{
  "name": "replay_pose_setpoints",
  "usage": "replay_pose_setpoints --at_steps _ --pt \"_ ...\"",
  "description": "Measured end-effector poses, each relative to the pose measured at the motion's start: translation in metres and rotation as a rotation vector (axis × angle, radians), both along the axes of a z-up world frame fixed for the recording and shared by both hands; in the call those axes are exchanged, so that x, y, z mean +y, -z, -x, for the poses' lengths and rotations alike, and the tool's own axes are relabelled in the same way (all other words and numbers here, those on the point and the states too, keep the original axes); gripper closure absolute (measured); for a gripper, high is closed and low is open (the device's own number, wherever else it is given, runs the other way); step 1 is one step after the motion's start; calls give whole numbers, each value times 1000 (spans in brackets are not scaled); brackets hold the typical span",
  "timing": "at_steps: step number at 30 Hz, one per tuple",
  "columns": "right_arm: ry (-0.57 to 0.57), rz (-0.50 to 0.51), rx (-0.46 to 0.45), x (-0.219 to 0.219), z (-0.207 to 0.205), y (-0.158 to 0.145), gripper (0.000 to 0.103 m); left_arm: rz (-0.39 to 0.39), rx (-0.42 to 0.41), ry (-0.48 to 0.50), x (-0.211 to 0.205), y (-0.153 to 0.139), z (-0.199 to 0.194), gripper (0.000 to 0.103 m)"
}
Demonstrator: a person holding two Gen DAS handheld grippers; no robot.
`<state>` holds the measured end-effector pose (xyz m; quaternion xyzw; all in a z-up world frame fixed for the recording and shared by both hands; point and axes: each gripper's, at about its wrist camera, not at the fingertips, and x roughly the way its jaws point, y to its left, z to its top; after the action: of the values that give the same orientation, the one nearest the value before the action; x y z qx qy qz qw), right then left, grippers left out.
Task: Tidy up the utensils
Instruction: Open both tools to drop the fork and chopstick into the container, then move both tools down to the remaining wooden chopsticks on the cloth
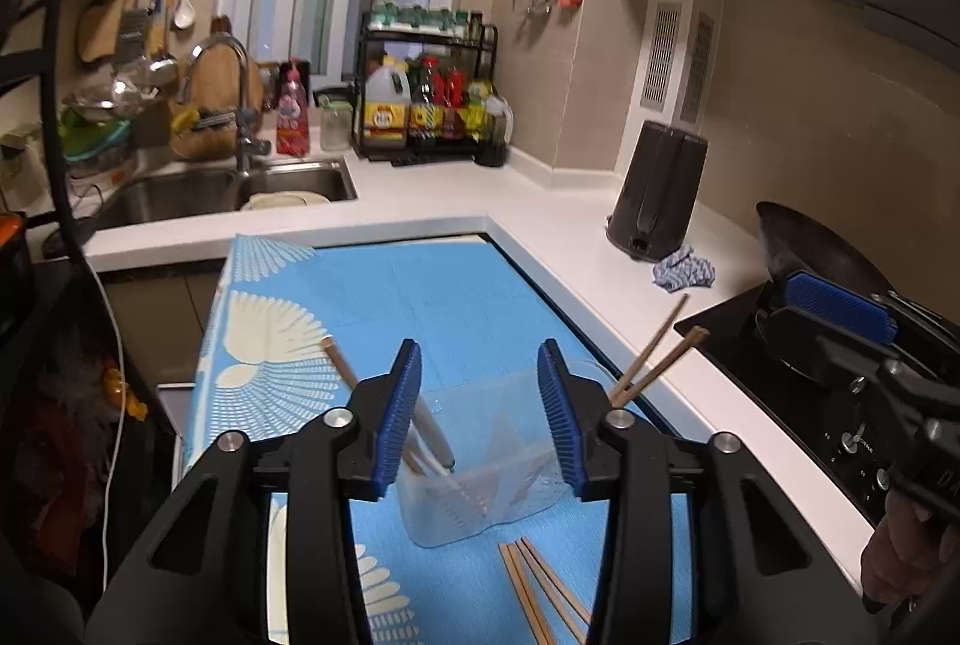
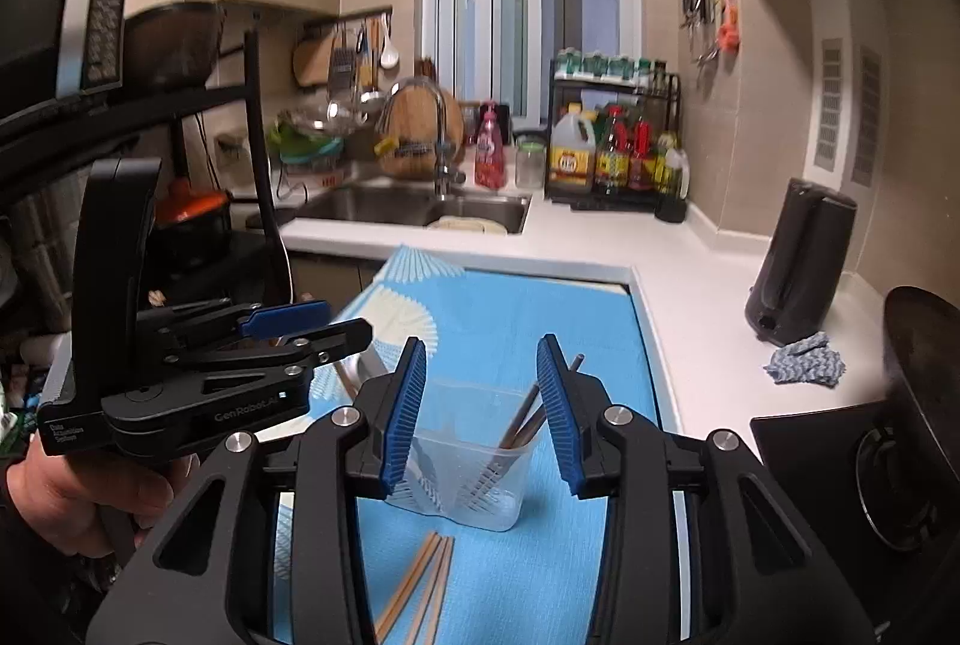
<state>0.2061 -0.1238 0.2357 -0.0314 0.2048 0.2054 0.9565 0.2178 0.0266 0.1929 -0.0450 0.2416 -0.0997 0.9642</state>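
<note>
A clear plastic utensil holder [image 1: 480,489] [image 2: 465,459] stands on the blue patterned mat [image 1: 420,297] [image 2: 510,309]. Chopsticks [image 1: 654,357] lean out of its right side and chopsticks with a metal utensil [image 1: 420,423] lean in its left side. In the right wrist view chopsticks [image 2: 531,414] stand in the holder. Several loose chopsticks [image 1: 540,591] [image 2: 420,585] lie on the mat in front of it. My left gripper [image 1: 480,417] is open and empty just above the holder. My right gripper [image 2: 480,411] is open and empty, also over the holder.
White L-shaped counter [image 1: 540,213] with sink [image 1: 198,192], condiment rack [image 1: 432,105], black kettle [image 1: 657,189], blue rag [image 1: 684,273]. A wok [image 1: 822,255] sits on the black hob [image 1: 798,399] at right. A black shelf [image 2: 180,117] stands at left.
</note>
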Motion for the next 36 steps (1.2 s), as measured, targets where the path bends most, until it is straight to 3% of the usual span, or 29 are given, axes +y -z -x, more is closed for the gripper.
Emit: replay_pose_setpoints --at_steps 6,11,21,25,31,36 --pt "23 -95 -91 -21 60 -1 62 13 -47 -33 3 6 60 50" --pt "58 -124 -120 -31 98 35 62 13 -45 -77 2 37 99 48" --pt "147 -94 3 -50 121 128 62 -8 15 -155 -9 116 144 48" --pt "146 -129 137 -56 124 168 64 -11 44 -145 -13 141 158 49" --pt "99 -91 252 -48 132 207 89 44 129 -108 -22 179 170 72" --pt "70 -95 311 -42 132 225 90 44 163 -50 -42 199 174 79"
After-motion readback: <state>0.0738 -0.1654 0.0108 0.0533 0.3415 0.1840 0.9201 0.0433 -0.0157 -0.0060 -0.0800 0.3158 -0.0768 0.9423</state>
